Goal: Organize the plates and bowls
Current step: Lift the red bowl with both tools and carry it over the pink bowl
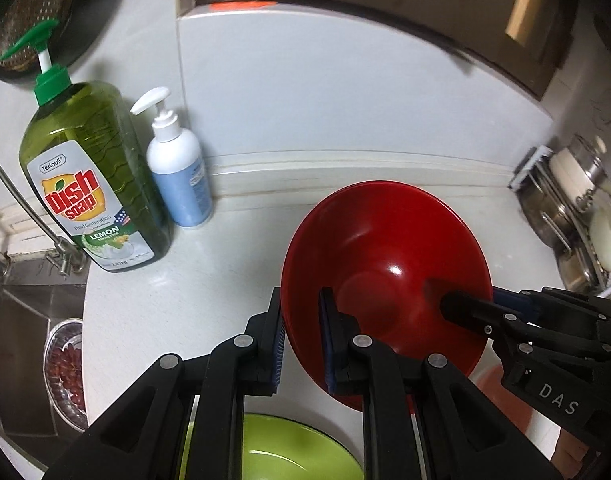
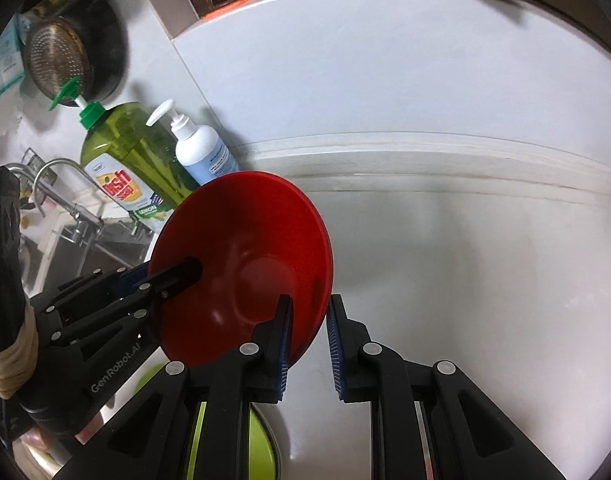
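Above counter (image 2: 465,280), my left tool (image 1: 301,332) and right tool (image 2: 309,332) each clamp red bowl (image 1: 385,260) rim, bowl tilted. Left view alone shows dish rack (image 1: 565,220).

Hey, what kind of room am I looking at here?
Most likely a home kitchen, at the counter beside the sink. A dish soap bottle stands near a faucet over a steel sink, and both grippers hold a red bowl above the white countertop.
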Tool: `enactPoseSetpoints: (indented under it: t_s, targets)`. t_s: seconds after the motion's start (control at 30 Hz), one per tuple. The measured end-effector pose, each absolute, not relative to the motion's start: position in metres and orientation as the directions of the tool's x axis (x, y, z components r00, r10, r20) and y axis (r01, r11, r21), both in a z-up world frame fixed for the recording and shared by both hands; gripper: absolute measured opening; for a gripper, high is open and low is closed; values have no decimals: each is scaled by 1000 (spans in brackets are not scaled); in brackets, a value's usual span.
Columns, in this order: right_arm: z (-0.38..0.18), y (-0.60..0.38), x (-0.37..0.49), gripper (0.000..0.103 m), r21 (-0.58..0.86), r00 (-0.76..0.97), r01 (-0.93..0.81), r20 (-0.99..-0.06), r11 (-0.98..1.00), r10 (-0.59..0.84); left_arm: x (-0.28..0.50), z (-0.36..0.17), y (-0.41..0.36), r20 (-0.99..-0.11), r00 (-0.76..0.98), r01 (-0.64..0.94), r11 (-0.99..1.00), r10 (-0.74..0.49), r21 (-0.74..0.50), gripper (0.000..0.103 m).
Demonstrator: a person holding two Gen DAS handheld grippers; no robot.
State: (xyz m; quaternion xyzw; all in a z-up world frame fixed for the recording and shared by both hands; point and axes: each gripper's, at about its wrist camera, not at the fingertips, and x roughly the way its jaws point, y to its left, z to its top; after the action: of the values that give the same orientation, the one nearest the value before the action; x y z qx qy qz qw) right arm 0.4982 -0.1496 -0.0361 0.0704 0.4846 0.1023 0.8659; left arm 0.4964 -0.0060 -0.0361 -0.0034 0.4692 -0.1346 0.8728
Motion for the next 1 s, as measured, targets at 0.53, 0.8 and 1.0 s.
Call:
enactPoseSetpoints:
  t_s: [0.53, 0.8, 1.0]
  targets:
    - [-16, -201, 411, 19, 199, 589, -23, -789, 980, 175, 429, -25, -57, -807, 480, 379, 911, -343, -162, 17]
    - [-16, -230, 370, 19, 182, 608, 53, -786, 982, 113, 407, -31, -91, -815, 434, 441, 879, -384, -180, 17]
    - [-21, -254, 346, 19, 180, 603, 105, -794, 978, 81, 394, -37, -114, -824, 402, 480, 858, -400, -183, 17]
